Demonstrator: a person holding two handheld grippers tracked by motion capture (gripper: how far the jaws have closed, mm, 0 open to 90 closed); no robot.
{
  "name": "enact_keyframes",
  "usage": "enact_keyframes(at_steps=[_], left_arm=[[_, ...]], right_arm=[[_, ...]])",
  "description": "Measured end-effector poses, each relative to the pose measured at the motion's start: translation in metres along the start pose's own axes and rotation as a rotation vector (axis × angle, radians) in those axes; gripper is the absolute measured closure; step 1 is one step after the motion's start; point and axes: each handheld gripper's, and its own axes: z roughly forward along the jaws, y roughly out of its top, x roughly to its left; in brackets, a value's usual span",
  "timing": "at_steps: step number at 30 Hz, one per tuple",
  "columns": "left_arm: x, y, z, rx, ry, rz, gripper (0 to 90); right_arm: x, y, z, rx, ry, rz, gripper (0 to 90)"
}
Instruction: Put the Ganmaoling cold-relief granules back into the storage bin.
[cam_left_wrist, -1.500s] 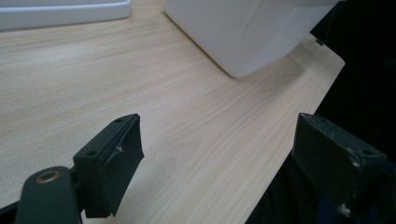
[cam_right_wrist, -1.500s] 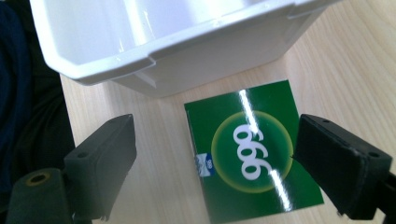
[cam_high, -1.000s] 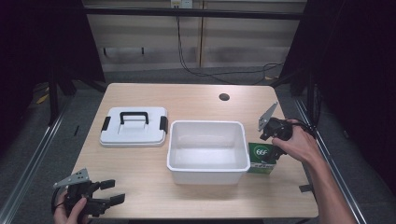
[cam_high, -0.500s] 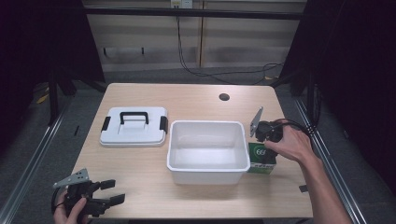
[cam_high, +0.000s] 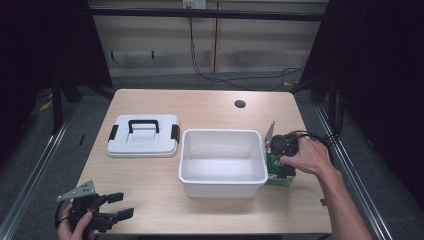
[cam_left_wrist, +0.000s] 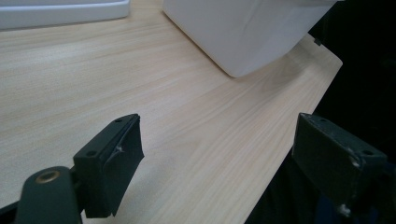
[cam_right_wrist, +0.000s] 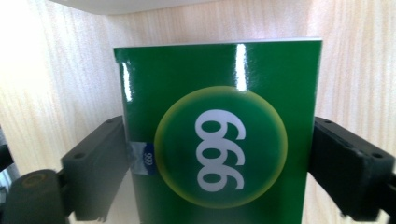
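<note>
A green box (cam_high: 276, 179) printed with a white "999" in a yellow-ringed circle (cam_right_wrist: 219, 93) lies on the table, right against the right wall of the white bin (cam_high: 222, 133). My right gripper (cam_high: 281, 167) points down over it, and its jaws flank the box's two sides (cam_right_wrist: 219, 168); they stand wide apart, so I read them as open. My left gripper (cam_high: 122, 205) rests at the table's front left edge, open, with bare wood between its jaws (cam_left_wrist: 217, 154).
A white lid with a black handle (cam_high: 142, 135) lies left of the bin, and its edge shows in the left gripper view (cam_left_wrist: 60, 11). The bin's corner (cam_left_wrist: 243, 32) is ahead of the left jaws. A cable hole (cam_high: 240, 104) is at the back.
My right gripper has moved left and down from beside the table's right edge onto the green box. The left gripper has stayed put.
</note>
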Motion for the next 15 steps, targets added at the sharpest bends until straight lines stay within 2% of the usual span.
enact_keyframes(at_steps=[4, 6, 12, 15], left_arm=[[0.0001, 0.0000, 0.0000, 0.003, 0.002, 0.002, 16.0], [0.0002, 0.0000, -0.0001, 0.002, 0.002, 0.003, 16.0], [0.0002, 0.0001, -0.0001, 0.003, 0.002, 0.003, 16.0], [0.0000, 0.0001, 0.0000, 0.004, 0.002, 0.003, 16.0]], right_arm=[[0.0012, -0.0007, 0.0017, 0.011, -0.007, 0.004, 13.0], [0.0007, -0.0015, 0.0017, -0.004, -0.010, -0.010, 14.5], [0.0025, -0.0047, -0.0016, -0.008, -0.005, 0.012, 15.4], [0.0017, -0.0086, -0.0062, -0.042, 0.005, 0.031, 15.5]])
